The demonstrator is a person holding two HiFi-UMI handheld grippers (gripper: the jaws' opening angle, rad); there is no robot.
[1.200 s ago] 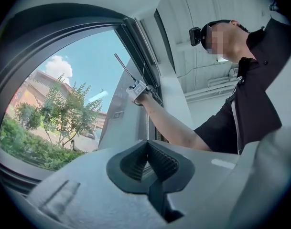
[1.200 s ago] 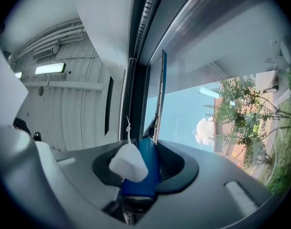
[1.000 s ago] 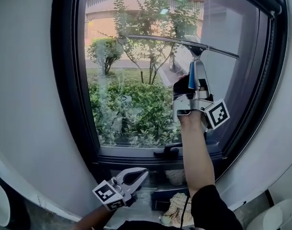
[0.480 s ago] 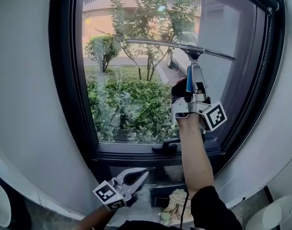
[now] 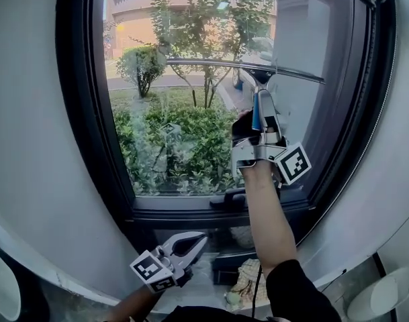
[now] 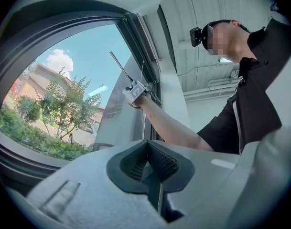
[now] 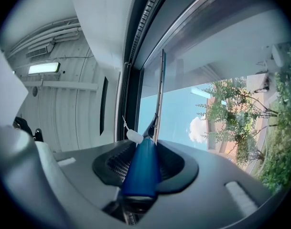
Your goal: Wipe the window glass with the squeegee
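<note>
Head view: squeegee (image 5: 248,66) blade against the window glass (image 5: 170,119).
Right tongs (image 5: 263,116) clamp its blue handle (image 7: 140,168); left tongs (image 5: 200,239) closed, empty, below.

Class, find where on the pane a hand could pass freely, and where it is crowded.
Free: glass below the squeegee blade, between left frame and right gripper. Crowded: lower right, at the window handle and forearm.
</note>
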